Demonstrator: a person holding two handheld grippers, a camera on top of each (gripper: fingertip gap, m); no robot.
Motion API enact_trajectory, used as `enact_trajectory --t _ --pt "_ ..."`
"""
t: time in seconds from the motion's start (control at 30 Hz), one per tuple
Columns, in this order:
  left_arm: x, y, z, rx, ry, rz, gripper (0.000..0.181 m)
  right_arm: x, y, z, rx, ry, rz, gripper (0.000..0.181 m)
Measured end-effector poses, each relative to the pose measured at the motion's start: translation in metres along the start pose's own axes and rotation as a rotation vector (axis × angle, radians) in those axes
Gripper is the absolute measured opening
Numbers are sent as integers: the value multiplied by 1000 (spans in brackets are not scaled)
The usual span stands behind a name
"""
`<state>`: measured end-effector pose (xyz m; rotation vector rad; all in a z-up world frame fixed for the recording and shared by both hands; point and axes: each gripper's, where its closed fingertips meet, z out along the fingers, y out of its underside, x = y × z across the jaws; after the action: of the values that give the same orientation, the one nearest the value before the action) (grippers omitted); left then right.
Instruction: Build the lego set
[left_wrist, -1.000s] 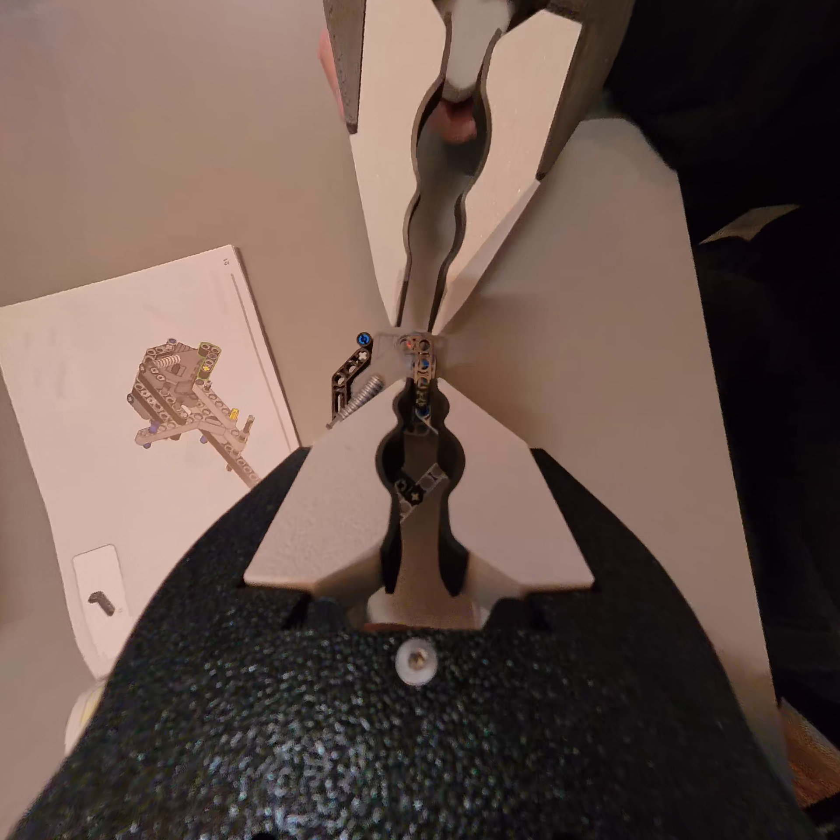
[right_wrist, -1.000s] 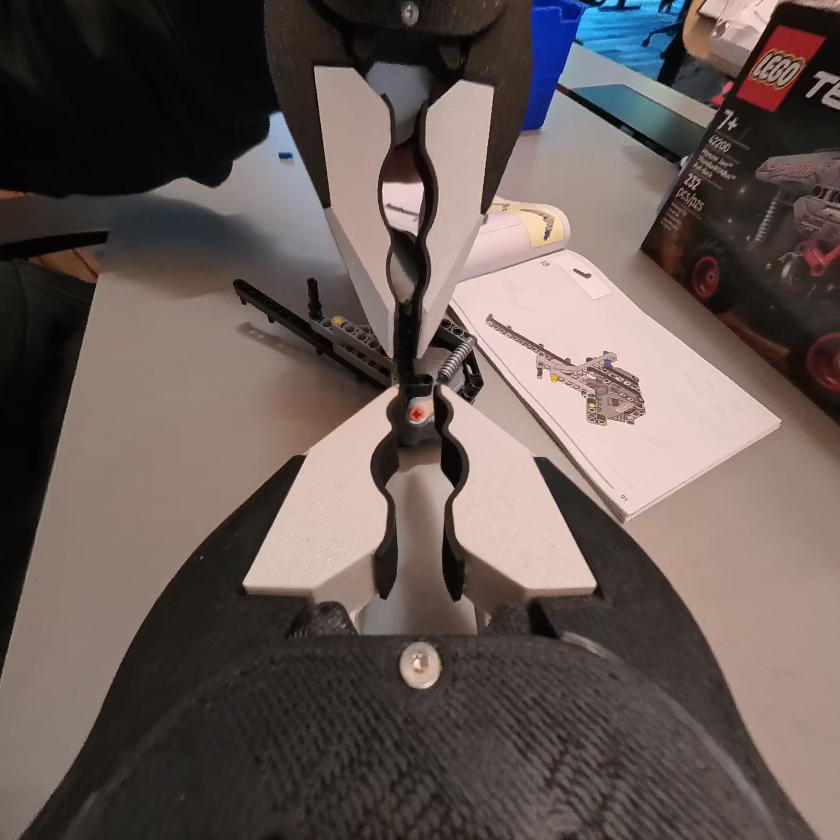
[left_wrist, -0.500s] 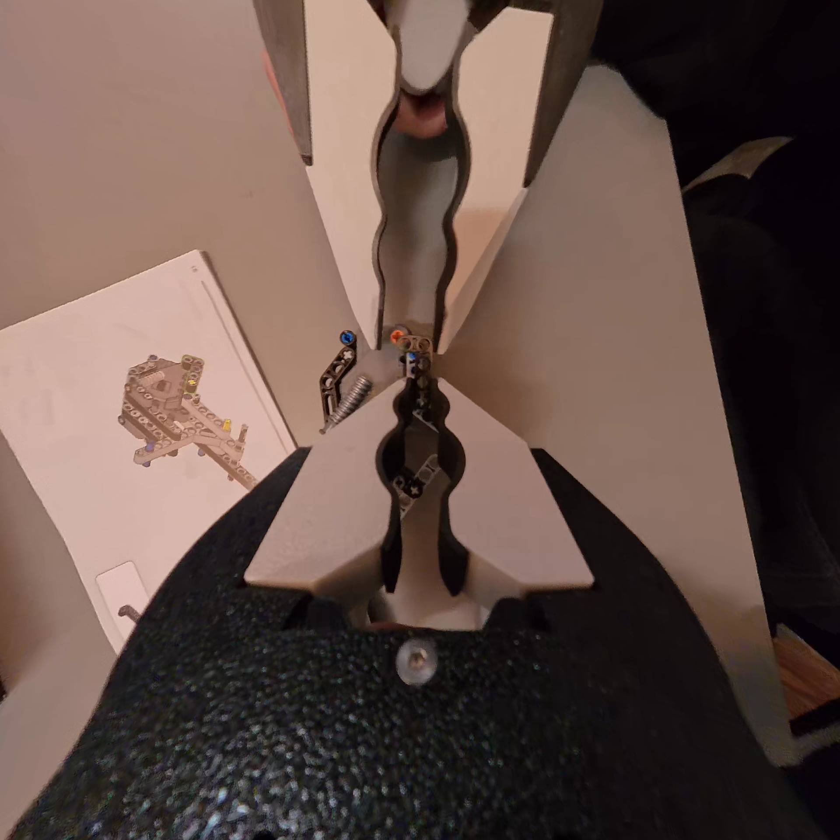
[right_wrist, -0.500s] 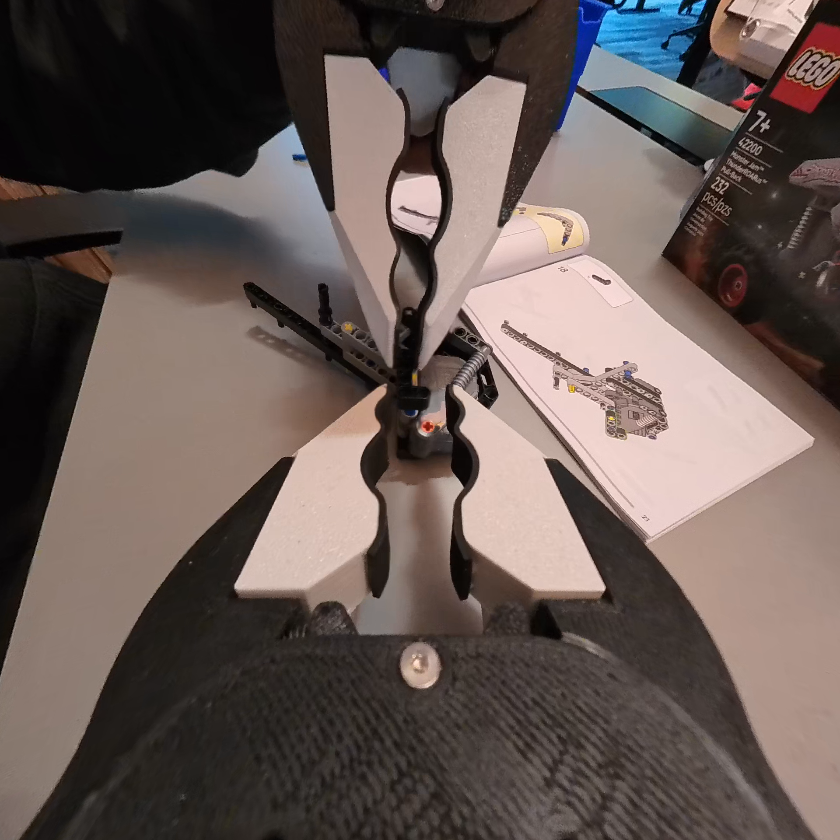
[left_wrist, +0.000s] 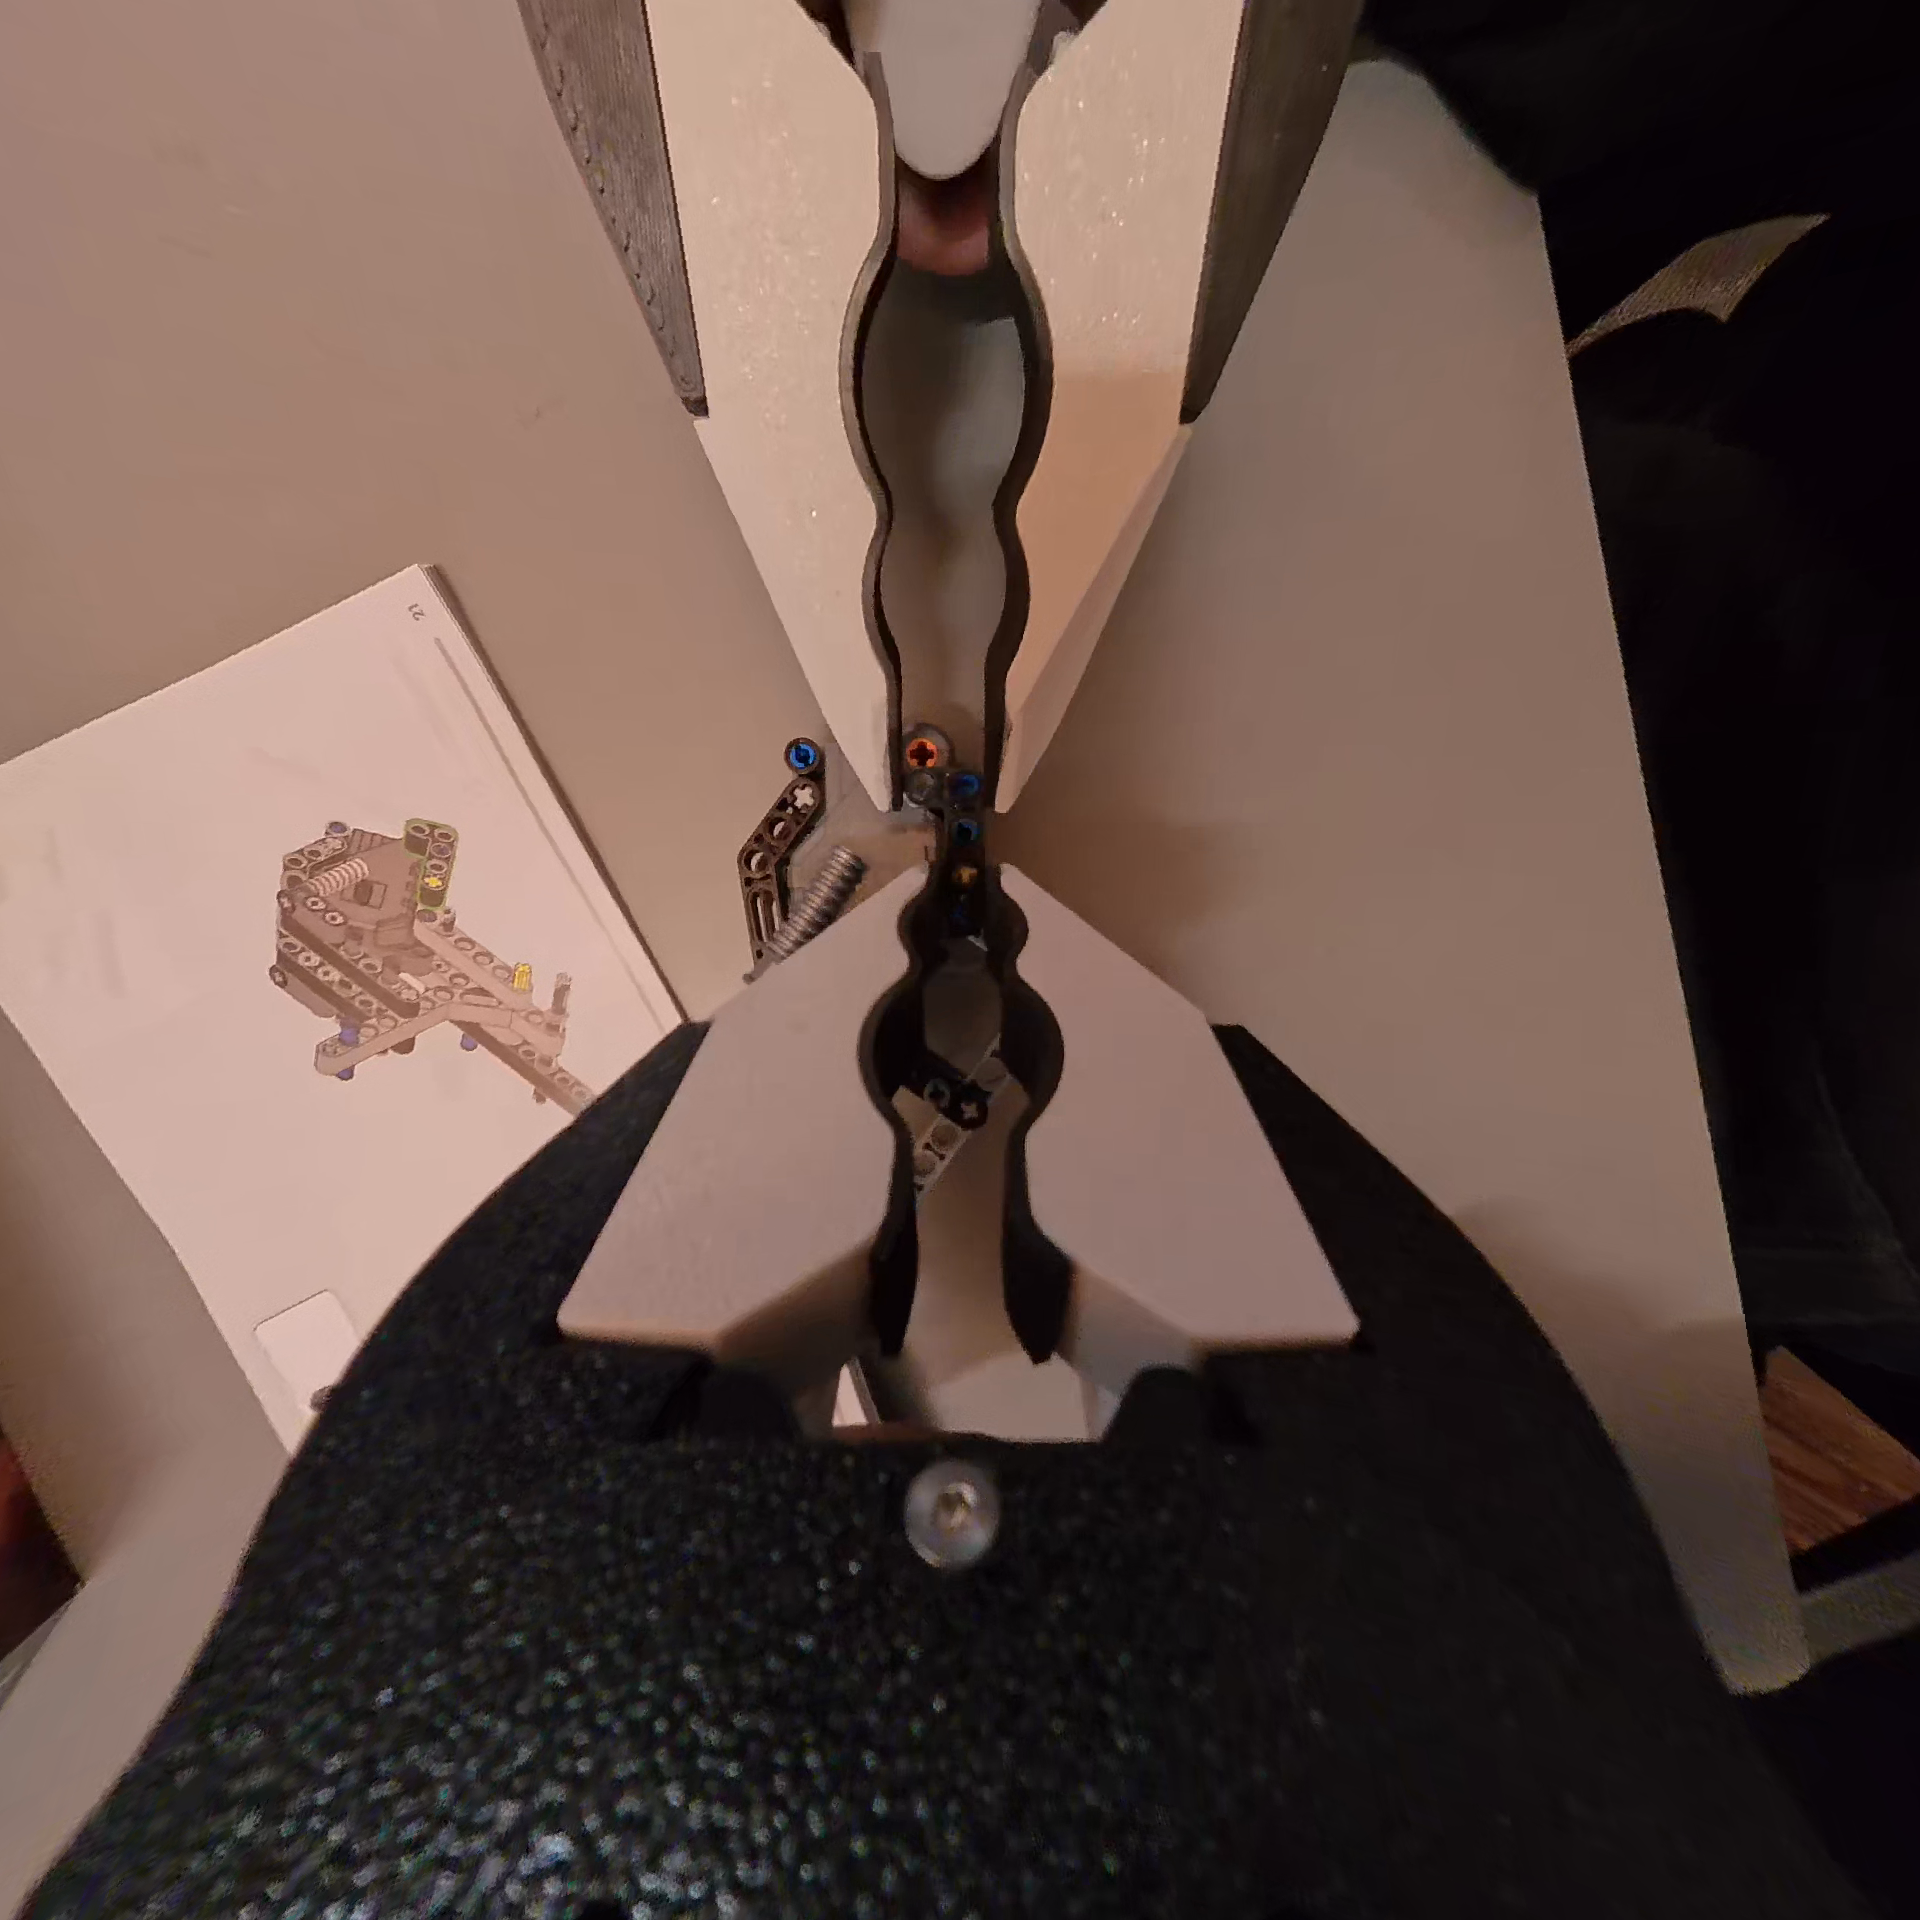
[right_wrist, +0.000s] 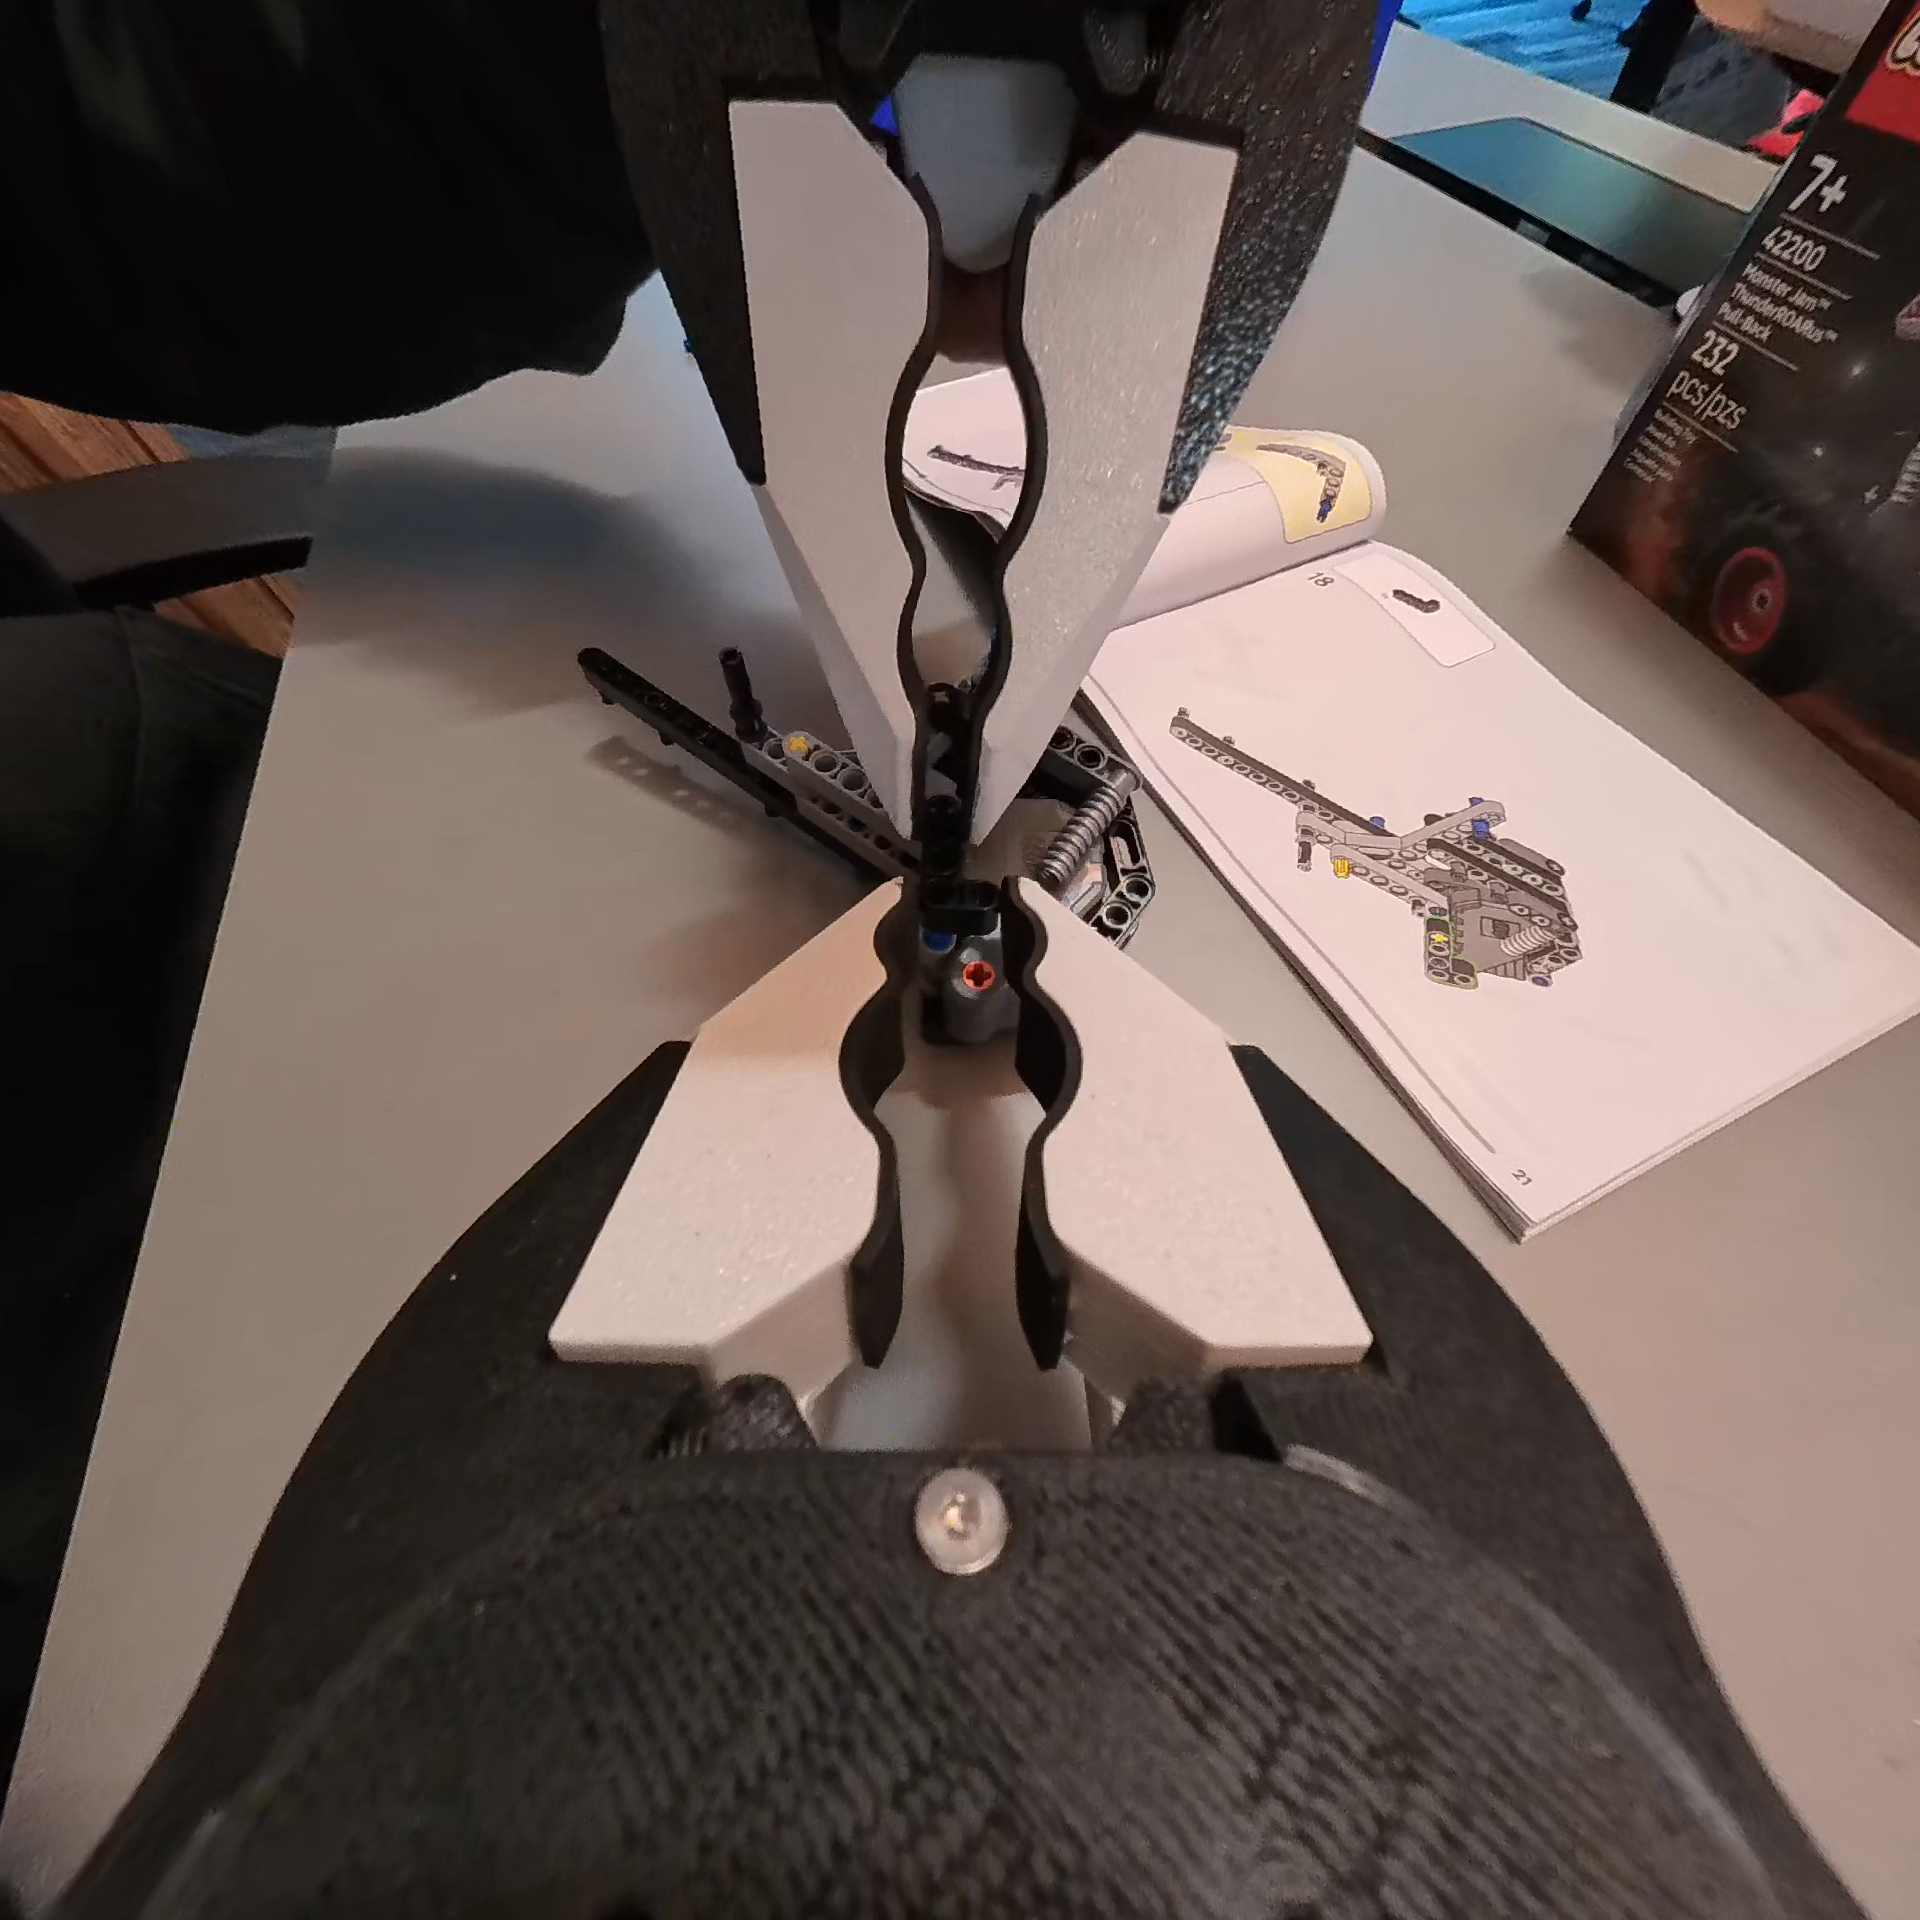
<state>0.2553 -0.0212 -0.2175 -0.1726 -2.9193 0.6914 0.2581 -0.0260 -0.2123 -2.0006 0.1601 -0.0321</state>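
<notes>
The partly built lego assembly (right_wrist: 810, 769) of grey and black beams with a metal spring (right_wrist: 1086, 831) rests on the grey table. My left gripper (left_wrist: 961, 883) is shut on a black beam (left_wrist: 964, 862) with blue and yellow pins, held upright against the assembly. It comes down from the top in the right wrist view (right_wrist: 940, 847). My right gripper (right_wrist: 961, 894) is closed around the assembly's grey block with an orange pin (right_wrist: 977, 982) and the beam's end. Its tips meet my left gripper's tips, as the left wrist view (left_wrist: 945, 795) shows.
The open instruction booklet (right_wrist: 1455, 883) lies right of the assembly and shows in the left wrist view (left_wrist: 312, 883). The lego box (right_wrist: 1766, 416) stands at the far right. A person's dark sleeve (right_wrist: 260, 208) is at the upper left. The table edge (right_wrist: 208, 665) runs along the left. My two grippers' fingertips are within a few centimetres of each other.
My right gripper's fingers opened half a second ago and have narrowed again around the grey block and beam end. Both grippers have come closer together; the left stays shut on the black beam.
</notes>
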Motion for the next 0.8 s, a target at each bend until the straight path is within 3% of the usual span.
enact_trajectory --t 0.03,0.33,0.53,0.63,0.8 --pt "0 0 0 8 -1 -3 5 0 0 0 0 3 -2 13" --pt "-1 -13 -2 81 -38 -13 4 2 -1 1 1 15 5 13" --pt "1 -13 1 57 -40 -1 0 3 -1 2 1 27 -8 13" --pt "1 -11 0 30 -47 0 16 3 -1 2 0 27 -7 13" --pt "-6 -9 1 1 -94 -5 4 2 -1 2 -2 23 -11 13"
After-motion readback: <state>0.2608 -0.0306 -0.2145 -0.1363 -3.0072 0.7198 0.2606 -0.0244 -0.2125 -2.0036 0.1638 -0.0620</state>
